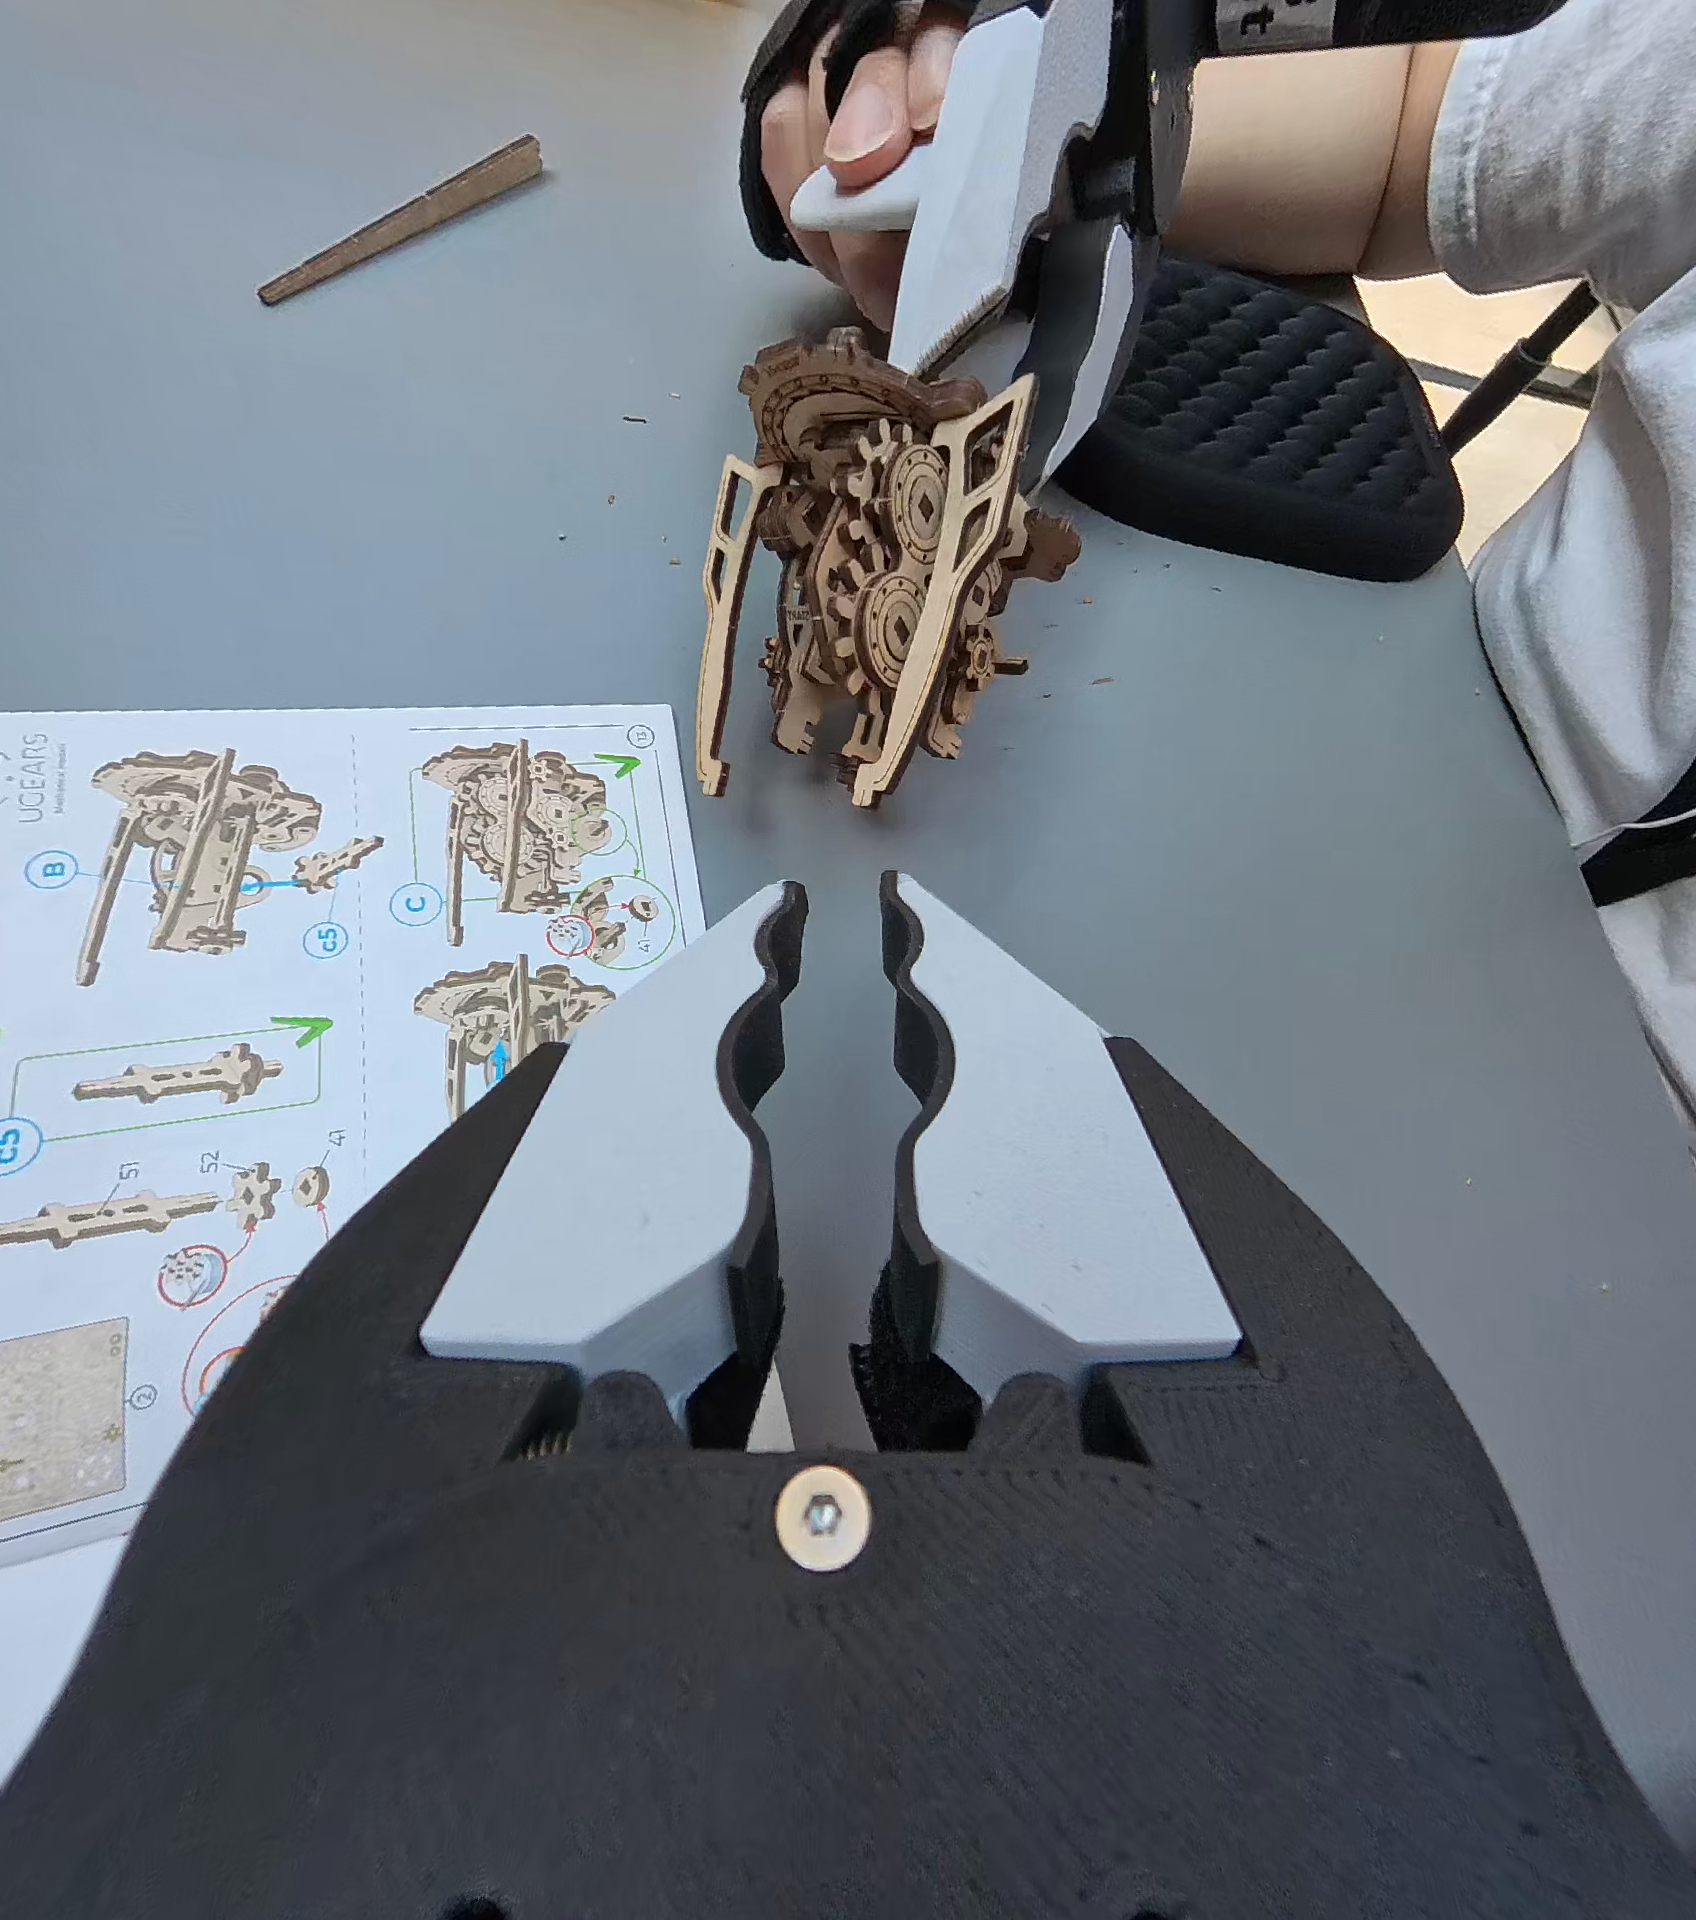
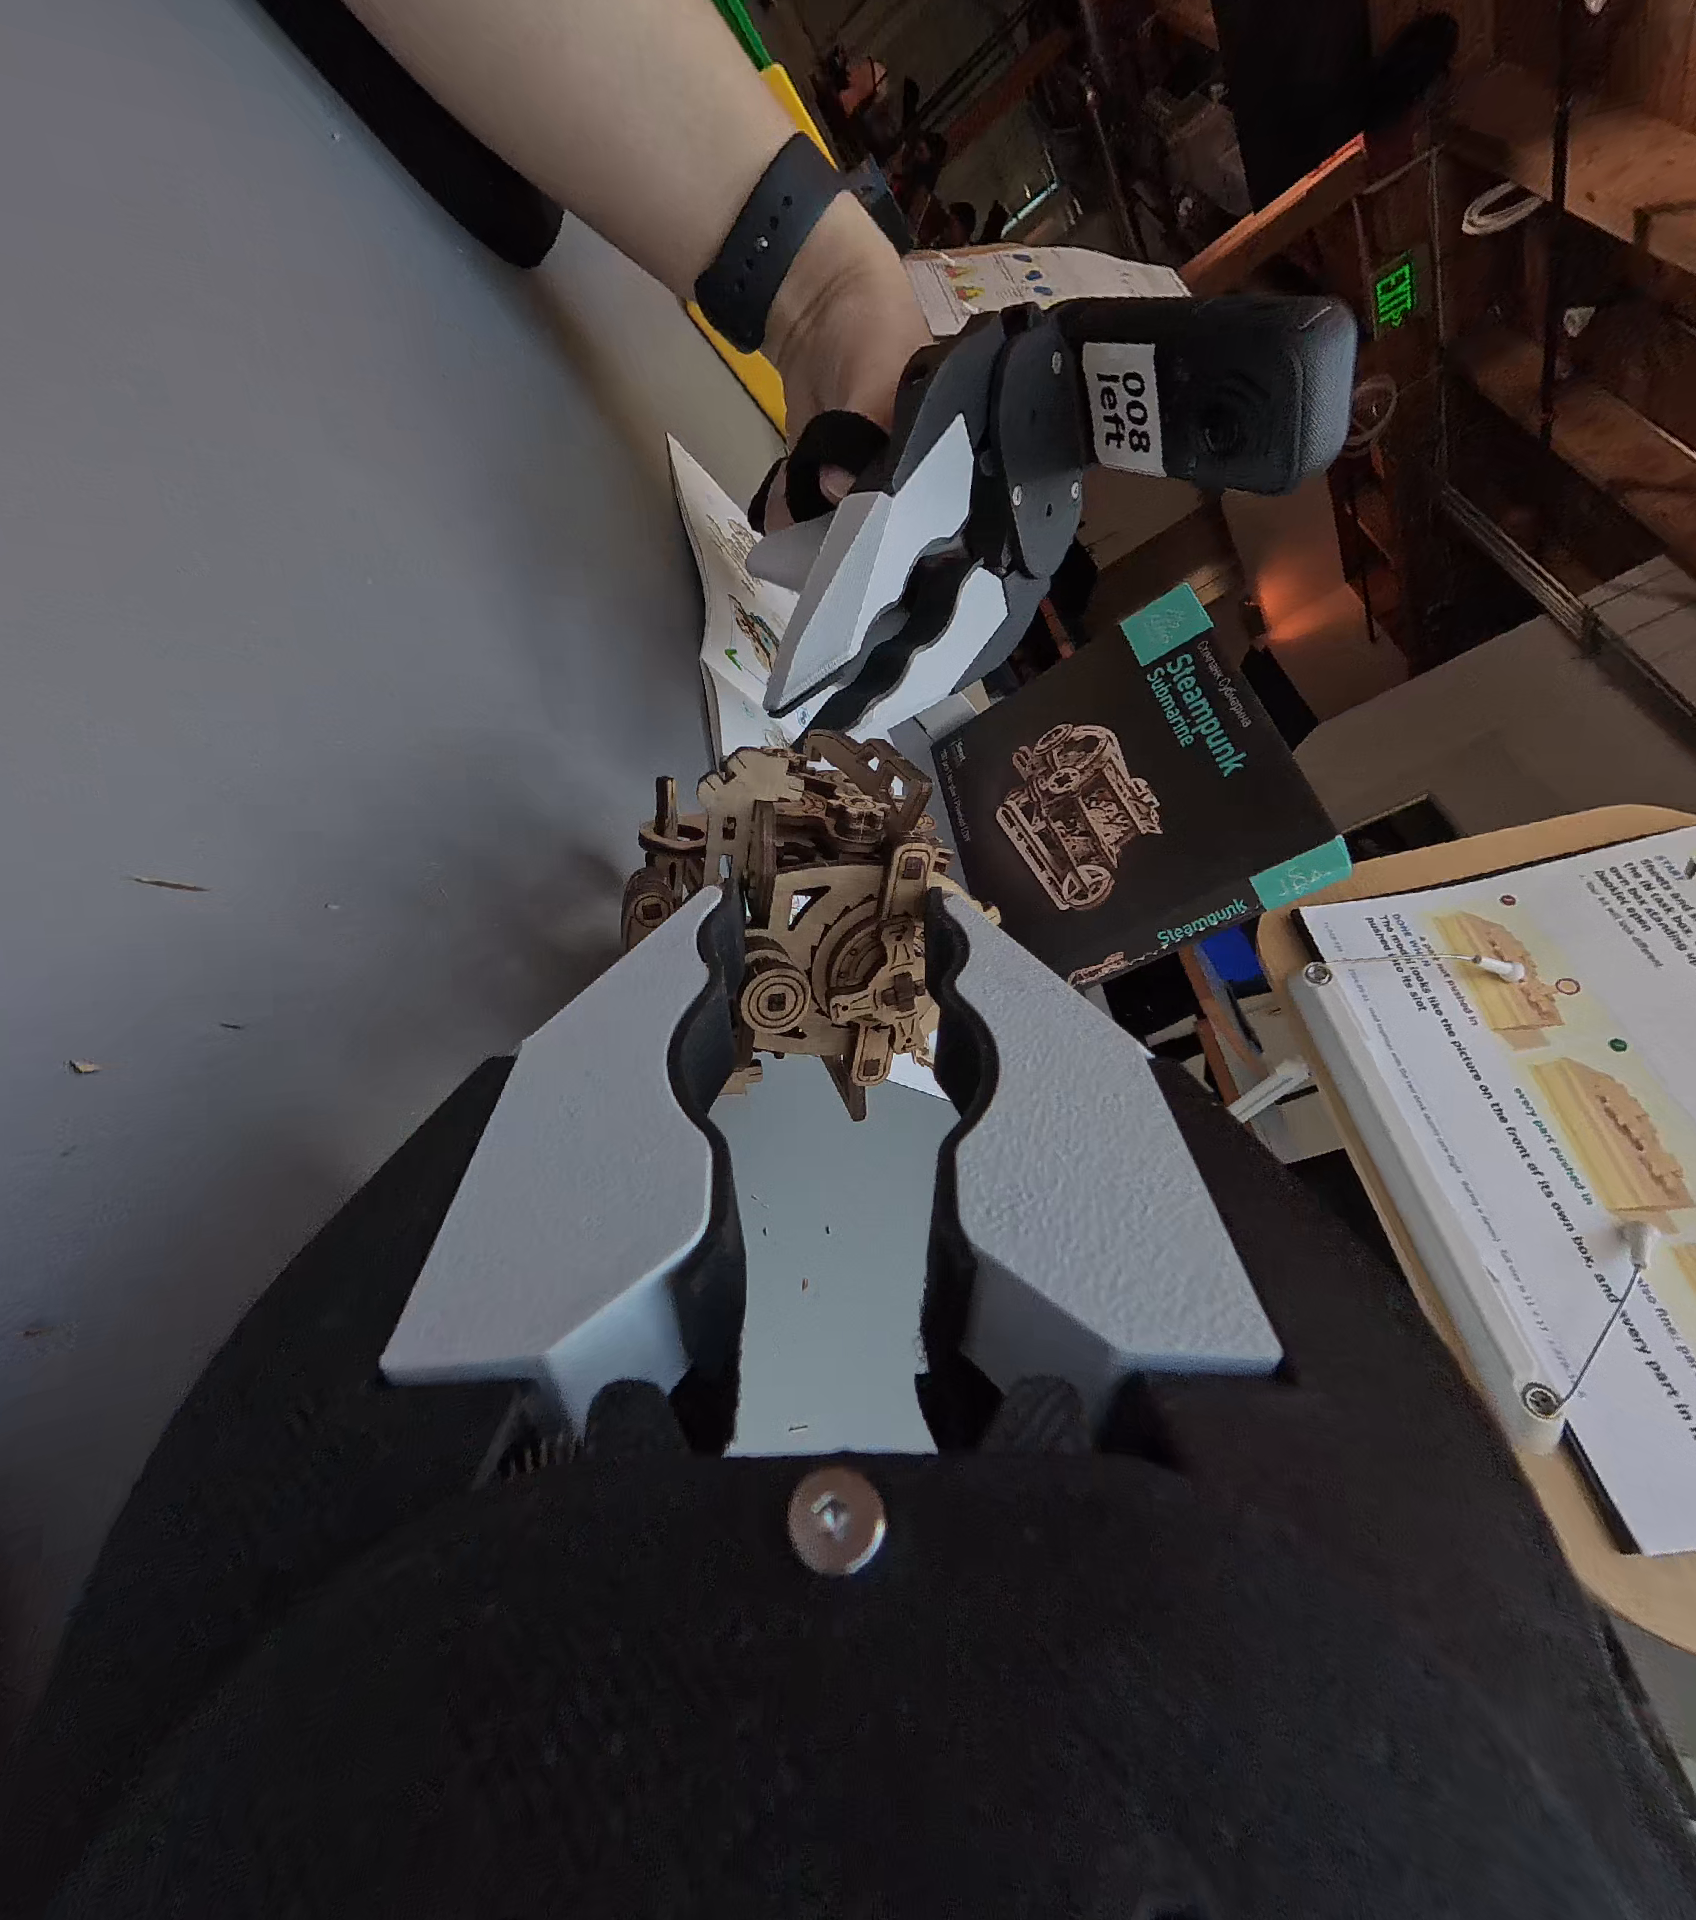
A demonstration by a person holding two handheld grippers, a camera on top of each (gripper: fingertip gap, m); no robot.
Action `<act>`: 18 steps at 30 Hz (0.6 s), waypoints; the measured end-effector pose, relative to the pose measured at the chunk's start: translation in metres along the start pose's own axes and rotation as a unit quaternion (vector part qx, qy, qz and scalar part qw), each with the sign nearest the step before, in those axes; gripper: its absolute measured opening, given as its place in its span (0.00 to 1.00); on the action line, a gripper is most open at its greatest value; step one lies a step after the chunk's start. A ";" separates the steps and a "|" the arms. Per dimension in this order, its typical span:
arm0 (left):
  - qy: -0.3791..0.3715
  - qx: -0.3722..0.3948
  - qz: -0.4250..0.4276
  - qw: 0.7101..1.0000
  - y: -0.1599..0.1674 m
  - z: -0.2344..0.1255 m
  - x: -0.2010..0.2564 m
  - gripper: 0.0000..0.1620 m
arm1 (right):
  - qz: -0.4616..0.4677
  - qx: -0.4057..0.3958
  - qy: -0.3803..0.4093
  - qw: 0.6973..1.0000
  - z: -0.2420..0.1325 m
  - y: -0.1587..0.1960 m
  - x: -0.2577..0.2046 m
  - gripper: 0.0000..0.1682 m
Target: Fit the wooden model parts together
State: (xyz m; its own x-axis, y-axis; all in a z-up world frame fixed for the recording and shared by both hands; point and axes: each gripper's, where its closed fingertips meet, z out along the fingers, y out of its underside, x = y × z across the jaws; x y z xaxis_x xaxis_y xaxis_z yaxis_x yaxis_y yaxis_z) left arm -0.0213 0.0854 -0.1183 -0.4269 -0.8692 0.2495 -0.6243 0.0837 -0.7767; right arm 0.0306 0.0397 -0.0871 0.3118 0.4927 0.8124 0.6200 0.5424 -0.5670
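Note:
The partly built wooden gear model (image 1: 875, 561) stands tilted on the grey table (image 1: 252, 499), with its long side frames pointing down toward the table. My right gripper (image 1: 989, 364) comes down from above and is shut on the model's top. In the right wrist view the model (image 2: 823, 966) sits between the right gripper's (image 2: 828, 920) two fingertips. My left gripper (image 1: 842, 891) is a short way in front of the model, low over the table. Its jaws stand a narrow gap apart with nothing between them. It also shows in the right wrist view (image 2: 802, 712), just beyond the model.
An instruction sheet (image 1: 304, 1039) lies on the table left of the left gripper. A loose wooden stick (image 1: 397, 223) lies at the far left. A black padded seat (image 1: 1270, 436) and the person's torso (image 1: 1654, 520) are to the right. A black kit box (image 2: 1135, 810) and a guide board (image 2: 1550, 1195) stand nearby. The left gripper's tips are roughly 8 cm from the right gripper's. The loose wooden stick (image 1: 397, 223) is about 20 cm from my right fingertips.

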 end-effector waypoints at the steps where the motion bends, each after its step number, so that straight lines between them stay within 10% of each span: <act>1: -0.005 0.003 0.001 1.000 -0.001 -0.003 -0.001 0.08 | -0.026 -0.008 0.003 1.000 0.000 0.001 -0.001 0.19; 18: -0.045 0.047 0.018 0.998 -0.021 -0.035 -0.005 0.07 | -0.285 -0.038 0.022 0.957 0.001 0.004 -0.011 0.20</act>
State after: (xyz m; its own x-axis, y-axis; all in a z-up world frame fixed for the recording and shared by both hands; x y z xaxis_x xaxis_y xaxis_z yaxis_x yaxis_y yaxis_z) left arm -0.0290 0.1051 -0.0833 -0.3848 -0.9069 0.1718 -0.5442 0.0725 -0.8358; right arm 0.0293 0.0375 -0.0983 -0.0640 0.1008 0.9929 0.7492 0.6620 -0.0189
